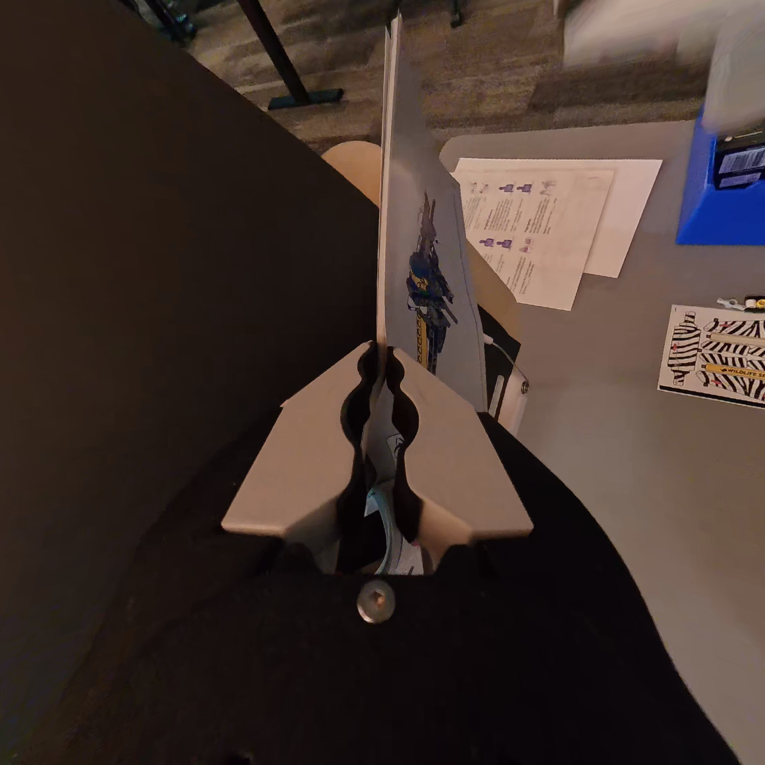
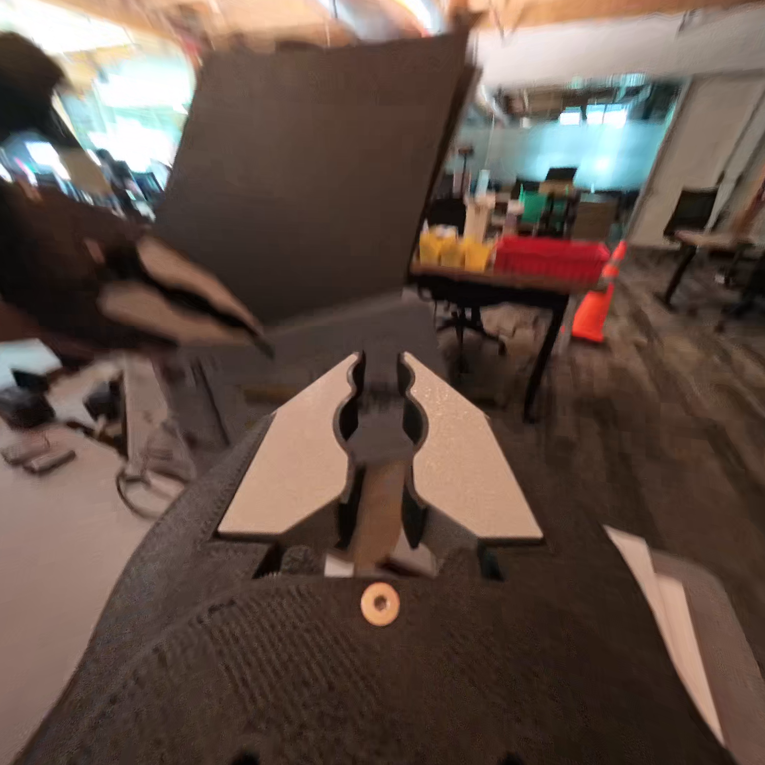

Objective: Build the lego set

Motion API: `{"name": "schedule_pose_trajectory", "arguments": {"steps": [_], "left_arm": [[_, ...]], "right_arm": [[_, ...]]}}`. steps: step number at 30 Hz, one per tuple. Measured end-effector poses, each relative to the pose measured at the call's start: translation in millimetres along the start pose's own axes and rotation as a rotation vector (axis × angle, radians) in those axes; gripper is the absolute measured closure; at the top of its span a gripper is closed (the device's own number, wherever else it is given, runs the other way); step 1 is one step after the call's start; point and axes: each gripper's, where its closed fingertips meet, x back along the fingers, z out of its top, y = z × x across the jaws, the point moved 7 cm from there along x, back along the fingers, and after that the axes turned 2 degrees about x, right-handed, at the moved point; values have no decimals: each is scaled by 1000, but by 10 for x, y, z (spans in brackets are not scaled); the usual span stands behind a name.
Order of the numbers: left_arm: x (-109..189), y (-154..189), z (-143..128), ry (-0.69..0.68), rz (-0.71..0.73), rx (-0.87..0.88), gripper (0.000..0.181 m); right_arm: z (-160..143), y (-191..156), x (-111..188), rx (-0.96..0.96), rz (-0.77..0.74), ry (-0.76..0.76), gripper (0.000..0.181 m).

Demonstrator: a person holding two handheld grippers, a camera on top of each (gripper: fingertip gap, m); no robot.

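Observation:
My left gripper [image 1: 381,347] is shut on the instruction booklet [image 1: 414,207], which stands upright and edge-on, with a printed blue and yellow model on its right face. A dark, shadowed page fills the left of that view. In the blurred right wrist view the booklet [image 2: 314,165] rises as a dark sheet ahead, and the left gripper [image 2: 248,327] grips its lower left. My right gripper [image 2: 381,360] is just below the booklet's lower edge, jaws a little apart, with nothing seen between them. A zebra-striped sticker sheet [image 1: 716,356] lies on the grey table [image 1: 600,455].
Two white printed sheets [image 1: 538,223] lie at the table's far side. A blue box [image 1: 720,198] stands at the far right, with a few small parts [image 1: 741,302] near the sticker sheet. Beyond are a table with a red basket [image 2: 546,256] and an orange cone [image 2: 596,298]. Left tips to right tips: about 12 cm.

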Motion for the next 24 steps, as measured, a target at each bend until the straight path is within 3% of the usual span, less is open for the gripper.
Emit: {"name": "schedule_pose_trajectory", "arguments": {"steps": [3, 5, 8, 11, 13, 24], "left_arm": [[-1, -6, 8, -25, 21, -16, 178], [-7, -5, 17, -34, 28, -15, 178], [-13, -5, 11, -47, 41, -19, 178], [-13, -10, -5, -58, 50, -28, 177], [-20, -14, -9, -56, 53, -27, 178], [-107, -30, -29, -72, 95, -31, 178]], "right_arm": [[-826, -244, -40, 97, 14, -272, 148], [-1133, -393, -135, 168, 27, -371, 147], [-1192, -567, -290, 235, 48, -350, 158], [-1323, -654, -434, 254, 57, -488, 153], [-1374, -629, -474, 242, 25, -528, 173], [-1480, -433, -323, -18, 23, -406, 178]]}}
